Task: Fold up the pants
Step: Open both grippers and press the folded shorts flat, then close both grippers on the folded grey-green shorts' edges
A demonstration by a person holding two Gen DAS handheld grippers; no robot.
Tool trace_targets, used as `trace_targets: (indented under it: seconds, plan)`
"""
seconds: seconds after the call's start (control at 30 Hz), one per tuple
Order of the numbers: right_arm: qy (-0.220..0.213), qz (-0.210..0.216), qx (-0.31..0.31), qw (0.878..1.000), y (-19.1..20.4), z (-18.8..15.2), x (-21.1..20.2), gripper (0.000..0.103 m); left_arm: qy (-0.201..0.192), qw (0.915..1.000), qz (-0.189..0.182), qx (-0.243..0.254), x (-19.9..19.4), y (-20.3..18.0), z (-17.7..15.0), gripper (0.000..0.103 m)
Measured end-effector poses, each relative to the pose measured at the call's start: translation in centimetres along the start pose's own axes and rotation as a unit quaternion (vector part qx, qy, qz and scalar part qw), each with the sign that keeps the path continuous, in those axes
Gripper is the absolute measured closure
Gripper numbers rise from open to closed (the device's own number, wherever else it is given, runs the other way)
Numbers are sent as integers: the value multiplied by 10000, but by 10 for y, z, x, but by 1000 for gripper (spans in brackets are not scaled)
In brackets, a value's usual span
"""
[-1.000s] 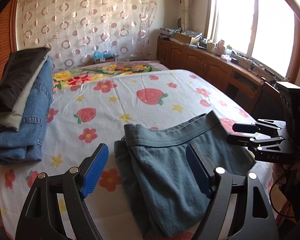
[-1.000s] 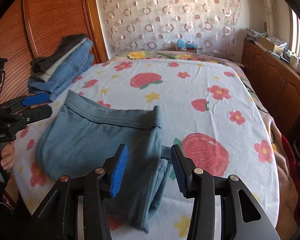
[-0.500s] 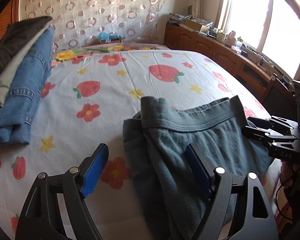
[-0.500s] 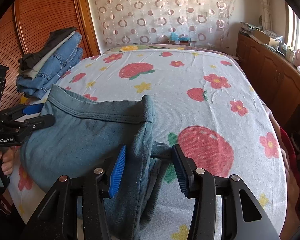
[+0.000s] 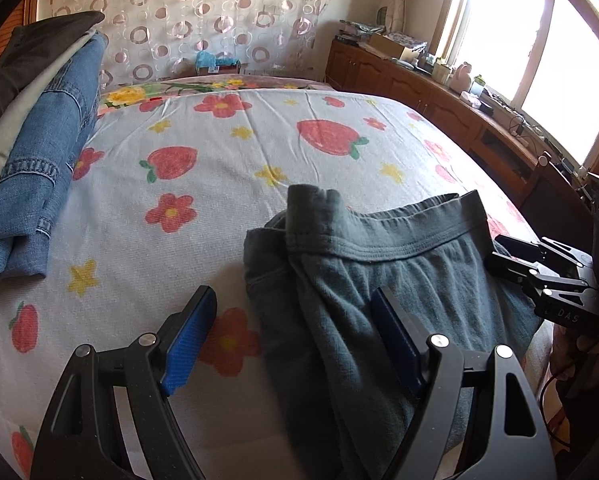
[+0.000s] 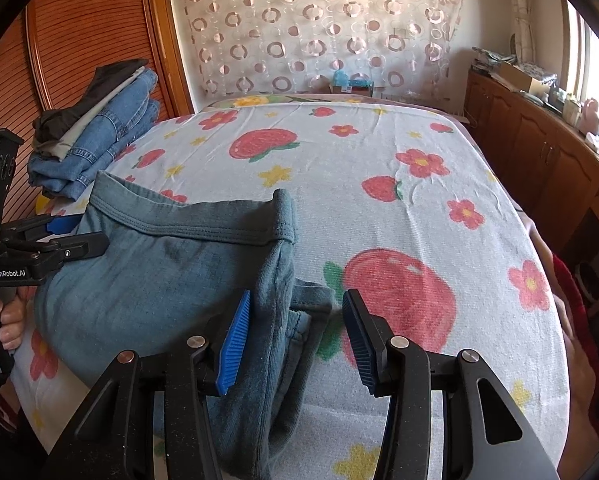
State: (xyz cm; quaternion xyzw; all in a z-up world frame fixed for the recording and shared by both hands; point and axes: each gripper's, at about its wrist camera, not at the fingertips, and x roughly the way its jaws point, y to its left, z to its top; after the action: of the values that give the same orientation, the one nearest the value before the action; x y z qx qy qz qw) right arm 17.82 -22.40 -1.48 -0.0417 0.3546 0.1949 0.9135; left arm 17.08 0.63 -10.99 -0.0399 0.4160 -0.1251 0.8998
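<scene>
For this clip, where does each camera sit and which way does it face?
Left wrist: on the left hand-held gripper, looking up the bed over the grey-green pants; right hand-held gripper at right.
Right wrist: on the right hand-held gripper, facing the same way; left hand-held gripper and a hand at left.
Shared: pants, bed, folded jeans stack, circle-patterned curtain.

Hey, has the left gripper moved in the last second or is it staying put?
Yes. In the left wrist view the left gripper has advanced toward the stack of folded jeans, which now looms larger, with the grey pants closer beneath it.
</scene>
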Motion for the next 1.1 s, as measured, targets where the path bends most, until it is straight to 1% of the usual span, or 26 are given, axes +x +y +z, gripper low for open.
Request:
trace_targets:
  seconds: [0.13,0.17,0.2,0.23,0.27,0.3,0.33,0.37,0.43,0.47,0.57,0.6,0.63,0.67,0.7,0.87,1.1]
  plan:
    - [10,-22,2,10000,0,1,0,54,-14,10000,-30,-29,0,1,0,24]
    - [14,-21,1,10000,-1,1,0,54,-20,10000,-38,-33,0,1,0,27]
    - [18,-12,16,10000,-1,1,0,54,-31,10000,-83,-28,-1,1,0,34]
    - [25,-3,26,10000,-1,1,0,54,-37,9999,-148,-19,-1,1,0,37]
    - [33,1,9,10000,0,1,0,56,-39,9998,-180,-18,-1,1,-1,42]
    - [38,31,2,10000,0,2,0,62,-39,9997,-228,-23,-1,1,-1,46]
    - [46,94,8,9999,0,2,0,65,-36,9996,-273,-21,-1,1,0,49]
    - [56,151,8,9999,0,2,0,69,-27,9994,-339,-42,-1,1,-1,55]
    - [70,185,0,9998,1,2,0,73,-11,9991,-408,-86,-1,1,0,60]
    - [77,241,8,9997,0,3,0,78,0,9989,-450,-92,0,1,0,68]
    - [117,394,25,9992,-1,3,1,87,3,9988,-470,-95,0,0,-1,70]
    - [131,475,31,9988,-1,3,2,89,-9,9988,-475,-78,-1,-1,-1,73]
    - [137,494,18,9987,-1,3,2,90,-19,9987,-493,-87,-2,-1,-1,76]
    - [136,487,-19,9987,0,3,2,91,-29,9986,-514,-86,-3,-2,-1,81]
    - [123,481,-46,9988,0,3,1,92,-70,9986,-516,-52,-6,-4,-2,83]
    - [-71,520,-76,9986,2,2,-9,92,-401,9976,-549,85,-30,-14,-2,85]
    - [-476,540,-228,9971,12,8,-38,92,-927,9937,-575,262,-73,-28,1,85]
